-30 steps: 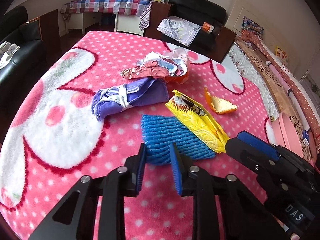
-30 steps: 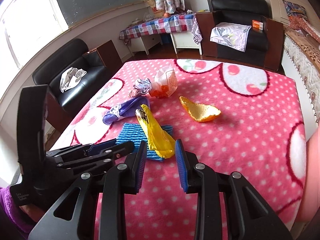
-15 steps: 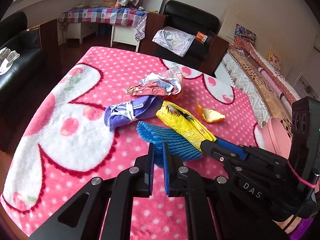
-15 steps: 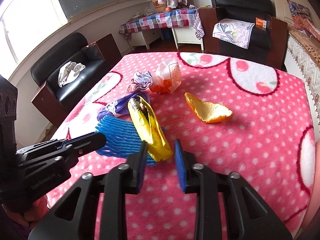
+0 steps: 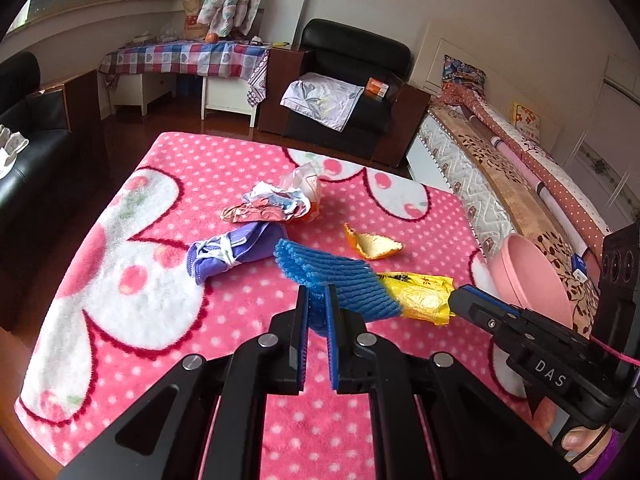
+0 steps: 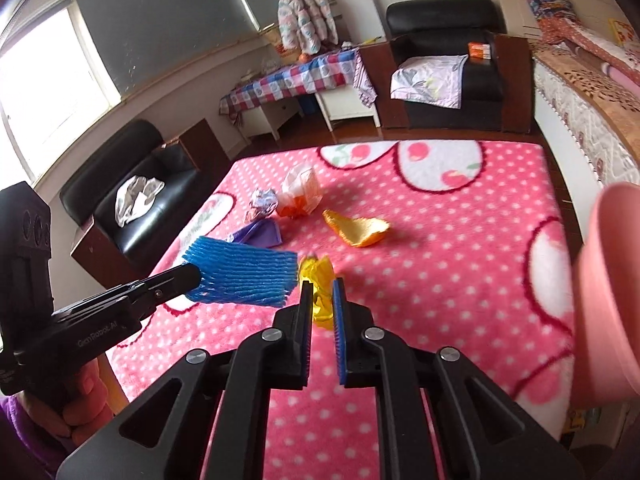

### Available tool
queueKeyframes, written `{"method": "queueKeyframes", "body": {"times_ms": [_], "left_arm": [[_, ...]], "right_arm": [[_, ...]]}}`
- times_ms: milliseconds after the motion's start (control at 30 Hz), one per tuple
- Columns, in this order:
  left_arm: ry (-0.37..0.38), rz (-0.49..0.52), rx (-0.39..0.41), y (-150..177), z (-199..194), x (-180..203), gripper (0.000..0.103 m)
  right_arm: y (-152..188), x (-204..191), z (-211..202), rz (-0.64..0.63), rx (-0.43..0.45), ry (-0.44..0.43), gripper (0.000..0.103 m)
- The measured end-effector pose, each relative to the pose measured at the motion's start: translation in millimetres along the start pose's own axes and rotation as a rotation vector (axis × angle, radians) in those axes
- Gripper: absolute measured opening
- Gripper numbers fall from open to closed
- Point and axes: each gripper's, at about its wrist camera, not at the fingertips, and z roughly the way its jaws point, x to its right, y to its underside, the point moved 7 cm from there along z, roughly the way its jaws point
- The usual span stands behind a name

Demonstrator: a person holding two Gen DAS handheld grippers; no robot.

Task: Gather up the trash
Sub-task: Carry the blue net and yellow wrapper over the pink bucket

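My left gripper [image 5: 317, 312] pinching blue net [image 5: 340, 280], clear of blanket [image 5: 120, 280]. Right gripper [image 6: 320, 300] pinching yellow wrapper [image 6: 318, 276], at net's 3 o'clock. Pink bin [image 5: 528, 276] at 3 o'clock. Keep pinch firm, carry both over rim, then release.

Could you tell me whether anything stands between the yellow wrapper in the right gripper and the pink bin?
Nothing visible does. The right gripper holds the yellow wrapper above the blanket, and the pink bin is just to its right across open blanket.
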Motion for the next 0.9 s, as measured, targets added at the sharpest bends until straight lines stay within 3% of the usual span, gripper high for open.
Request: {"method": "queueKeyframes", "body": {"times_ms": [433,667,733,767,900], "left_arm": [[0.058,0.109,0.035,-10.2,-11.3,57.2,0.007],[0.067,0.113,0.027,-7.1,-8.7,58.0,0.007],[0.064,0.11,0.017,-4.5,-6.6,53.8,0.007],[0.063,0.108,0.012,-3.8,-5.3,51.2,0.007],[0.058,0.095,-0.003,-1.7,-0.8,42.7,0.007]], "right_arm": [[1.2,45.9,-61.2,0.085,0.101,0.044,0.01],[18.2,43.2,-37.5,0.01,-0.031,0.068,0.012],[24.4,37.3,-27.3,-0.039,-0.077,0.053,0.035],[26.8,36.2,-23.2,-0.068,-0.095,0.06,0.04],[33.0,35.9,-2.5,-0.195,-0.174,0.118,0.046]]}}
